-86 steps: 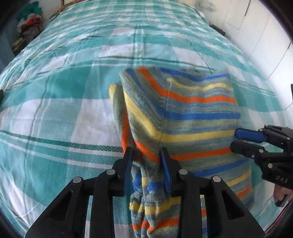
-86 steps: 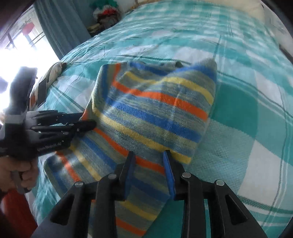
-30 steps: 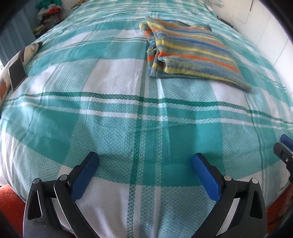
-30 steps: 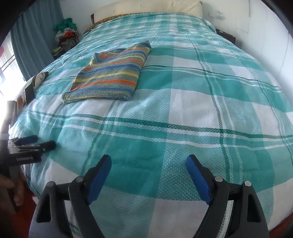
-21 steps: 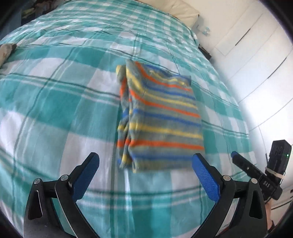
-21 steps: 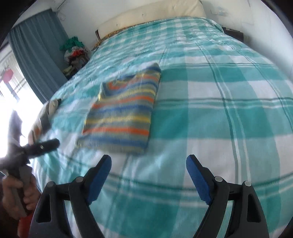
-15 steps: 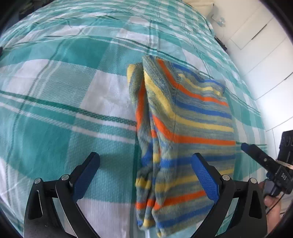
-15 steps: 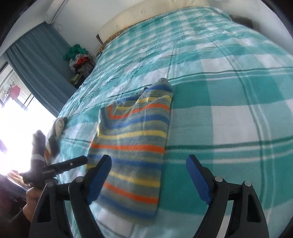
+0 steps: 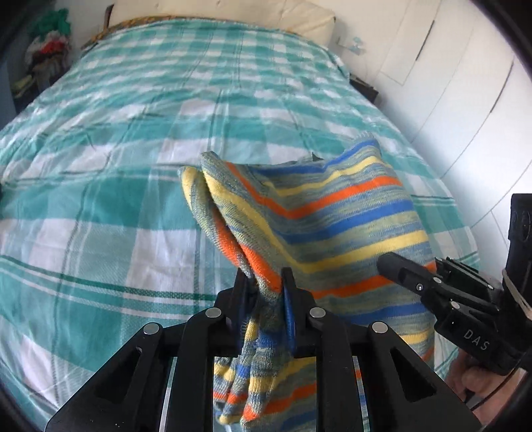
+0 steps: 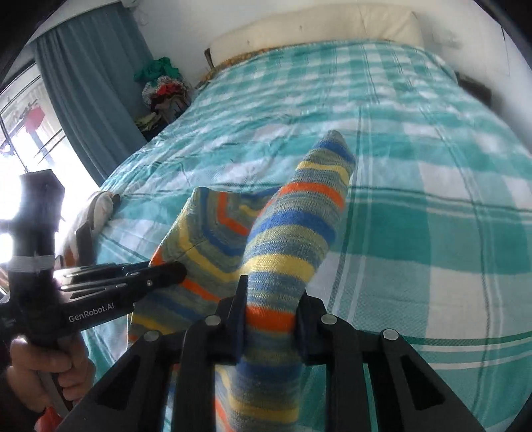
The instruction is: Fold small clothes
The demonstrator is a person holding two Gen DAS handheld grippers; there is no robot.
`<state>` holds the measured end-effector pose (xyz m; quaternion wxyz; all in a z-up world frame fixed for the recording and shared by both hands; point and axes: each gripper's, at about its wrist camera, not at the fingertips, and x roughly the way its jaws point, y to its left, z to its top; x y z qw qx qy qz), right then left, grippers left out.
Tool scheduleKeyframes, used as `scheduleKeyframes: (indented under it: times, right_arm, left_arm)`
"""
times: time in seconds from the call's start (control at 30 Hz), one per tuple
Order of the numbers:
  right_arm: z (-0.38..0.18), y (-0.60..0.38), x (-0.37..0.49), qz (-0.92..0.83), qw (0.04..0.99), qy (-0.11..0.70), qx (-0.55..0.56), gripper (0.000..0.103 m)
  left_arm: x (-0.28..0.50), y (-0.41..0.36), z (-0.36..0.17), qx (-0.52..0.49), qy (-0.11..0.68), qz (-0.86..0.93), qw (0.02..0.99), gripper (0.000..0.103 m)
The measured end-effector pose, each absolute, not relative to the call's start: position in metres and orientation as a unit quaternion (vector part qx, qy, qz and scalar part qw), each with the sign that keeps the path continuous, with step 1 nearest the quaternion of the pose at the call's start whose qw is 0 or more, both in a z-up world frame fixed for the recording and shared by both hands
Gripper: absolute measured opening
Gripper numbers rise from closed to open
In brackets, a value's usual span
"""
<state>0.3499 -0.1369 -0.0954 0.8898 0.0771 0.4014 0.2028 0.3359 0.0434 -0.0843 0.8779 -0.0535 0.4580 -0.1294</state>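
Left wrist view: teal plaid bed (image 9: 99, 206); my left tool (image 9: 264, 282) is pinched tight on the near-left edge of the striped garment (image 9: 332, 212). Right wrist view: my right tool (image 10: 271, 299) clamps the near-right edge; I should lift both evenly, keeping the edge taut

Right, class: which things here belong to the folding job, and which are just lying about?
Part of the job:
striped knit garment
left hand-held gripper, shut on it
right hand-held gripper, shut on it

Just lying about:
clothes pile
pillow
curtain
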Motion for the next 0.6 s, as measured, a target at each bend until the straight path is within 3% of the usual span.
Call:
scheduleKeyframes:
  times: [0.07,0.13,0.17,0.2,0.23,0.27,0.37,0.47,0.6]
  right_arm:
    - [-0.084,-0.143,0.348,0.197,0.896,0.390,0.079,0.024]
    - [-0.084,-0.151,0.350,0.185,0.895,0.398,0.077,0.026]
    - [-0.090,-0.157,0.352,0.172,0.892,0.413,0.070,0.037]
    - [-0.095,-0.164,0.353,0.145,0.889,0.430,0.057,0.060]
    - [-0.100,-0.173,0.346,0.116,0.889,0.440,0.047,0.070]
    - [-0.101,-0.183,0.335,0.102,0.891,0.441,0.043,0.072]
    - [-0.095,-0.198,0.286,0.087,0.887,0.453,0.017,0.072]
    - [-0.087,-0.200,0.233,0.083,0.884,0.461,0.010,0.079]
    - [-0.069,-0.195,0.170,0.070,0.886,0.458,0.018,0.081]
  left_arm:
    - [0.332,0.040,-0.073,-0.041,0.444,-0.129,0.886,0.019]
    - [0.336,0.037,-0.082,-0.039,0.456,-0.116,0.882,0.035]
    - [0.337,0.037,-0.091,-0.032,0.470,-0.100,0.877,0.064]
    - [0.332,0.039,-0.104,-0.019,0.485,-0.068,0.872,0.084]
    - [0.327,0.041,-0.111,-0.013,0.489,-0.050,0.871,0.085]
    - [0.315,0.043,-0.116,-0.009,0.488,-0.043,0.872,0.084]
    - [0.263,0.042,-0.116,0.023,0.475,-0.028,0.879,0.085]
    - [0.203,0.032,-0.098,0.066,0.442,0.008,0.895,0.101]
    - [0.157,0.021,-0.071,0.067,0.445,0.016,0.893,0.102]
